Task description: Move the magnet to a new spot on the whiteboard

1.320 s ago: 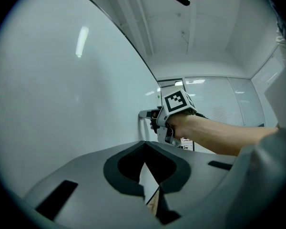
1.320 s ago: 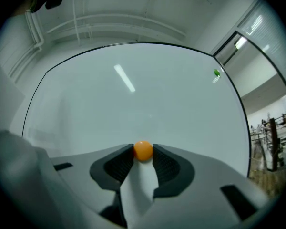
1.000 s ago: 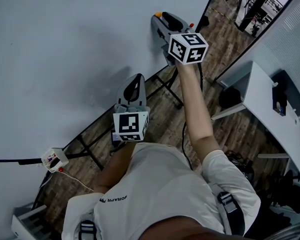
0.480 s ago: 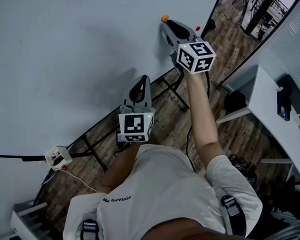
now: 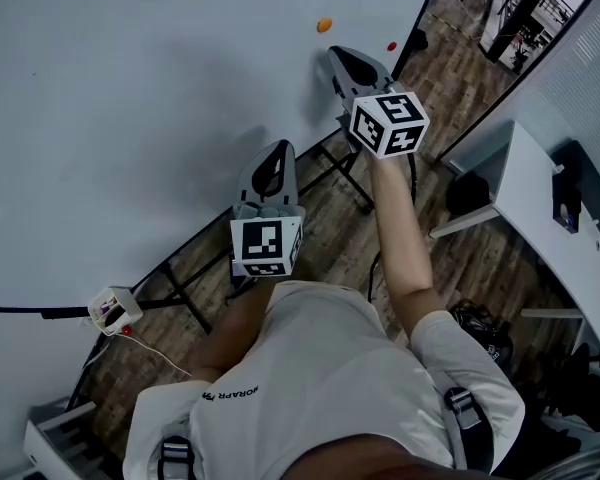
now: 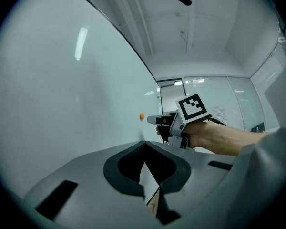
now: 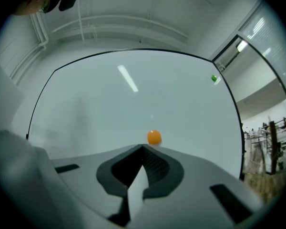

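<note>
A small orange magnet point(image 5: 324, 25) sticks to the whiteboard point(image 5: 130, 118), free of both grippers. My right gripper point(image 5: 342, 58) hangs just below and in front of it. Its jaws have just been closing and now meet with nothing between them. In the right gripper view the magnet point(image 7: 154, 137) shows just beyond the joined tips of the right gripper point(image 7: 143, 147). My left gripper point(image 5: 272, 156) is held lower left, near the board, its jaws together and empty. The left gripper view looks past the tips of the left gripper point(image 6: 144, 143) to the right gripper point(image 6: 153, 119) and the magnet point(image 6: 141, 116).
A red magnet point(image 5: 391, 45) and a green magnet point(image 7: 214, 78) sit near the board's right edge. The board's black stand legs point(image 5: 335, 173) rest on the wood floor. A white desk point(image 5: 540, 218) stands at the right, and a small box on a cable point(image 5: 110, 311) at the lower left.
The right gripper has drawn back from the board and a little down, its jaws closing empty. The orange magnet stays on the board. The left gripper has not moved.
</note>
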### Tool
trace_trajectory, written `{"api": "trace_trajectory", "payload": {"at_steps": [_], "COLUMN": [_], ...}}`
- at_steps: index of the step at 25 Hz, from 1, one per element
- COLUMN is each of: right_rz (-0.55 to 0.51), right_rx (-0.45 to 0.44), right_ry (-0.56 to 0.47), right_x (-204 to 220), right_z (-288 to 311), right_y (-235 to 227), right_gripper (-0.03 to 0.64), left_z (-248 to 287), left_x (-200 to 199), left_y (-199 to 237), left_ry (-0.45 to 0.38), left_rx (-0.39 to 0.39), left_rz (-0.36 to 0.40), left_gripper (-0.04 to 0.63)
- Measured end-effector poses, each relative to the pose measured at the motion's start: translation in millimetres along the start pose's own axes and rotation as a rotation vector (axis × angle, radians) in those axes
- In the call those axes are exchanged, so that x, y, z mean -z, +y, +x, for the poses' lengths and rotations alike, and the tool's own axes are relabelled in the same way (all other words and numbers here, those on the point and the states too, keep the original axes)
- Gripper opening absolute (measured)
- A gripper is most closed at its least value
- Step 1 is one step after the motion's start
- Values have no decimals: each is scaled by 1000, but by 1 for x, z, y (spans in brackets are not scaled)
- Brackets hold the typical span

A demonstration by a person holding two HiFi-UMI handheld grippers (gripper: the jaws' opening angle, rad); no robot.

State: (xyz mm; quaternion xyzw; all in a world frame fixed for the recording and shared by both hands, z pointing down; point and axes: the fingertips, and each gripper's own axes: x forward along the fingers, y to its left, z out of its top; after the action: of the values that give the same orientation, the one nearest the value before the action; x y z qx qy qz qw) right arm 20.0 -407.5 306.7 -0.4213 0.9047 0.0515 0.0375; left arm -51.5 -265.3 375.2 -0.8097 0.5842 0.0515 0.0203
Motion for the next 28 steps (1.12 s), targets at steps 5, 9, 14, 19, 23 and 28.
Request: {"api": "trace_trajectory", "payload": {"at_steps": [5, 9, 14, 19, 23, 28], "right_rz": [63, 80, 111, 113, 98, 86], "right_rx": [-20, -3, 2, 19, 30, 41], "right_ry": [-8, 8, 12, 23, 30, 31], "right_x": [1, 9, 14, 23, 28, 32], "right_z": [-8, -15, -26, -38, -47, -61], "right_y": [7, 10, 17, 24, 35, 50], "right_gripper": [14, 12, 14, 13, 13, 13], "left_z": [-1, -2, -5, -7, -12, -18], "left_x": [0, 3, 0, 3, 4, 4], "left_y": [-2, -2, 0, -2, 0, 1], "left_ry": [0, 8, 5, 10, 19, 23], "left_rx": [6, 4, 1, 3, 4, 11], "left_rz": [0, 3, -1, -4, -4, -6], "left_gripper": [-2, 0, 0, -2, 0, 0]}}
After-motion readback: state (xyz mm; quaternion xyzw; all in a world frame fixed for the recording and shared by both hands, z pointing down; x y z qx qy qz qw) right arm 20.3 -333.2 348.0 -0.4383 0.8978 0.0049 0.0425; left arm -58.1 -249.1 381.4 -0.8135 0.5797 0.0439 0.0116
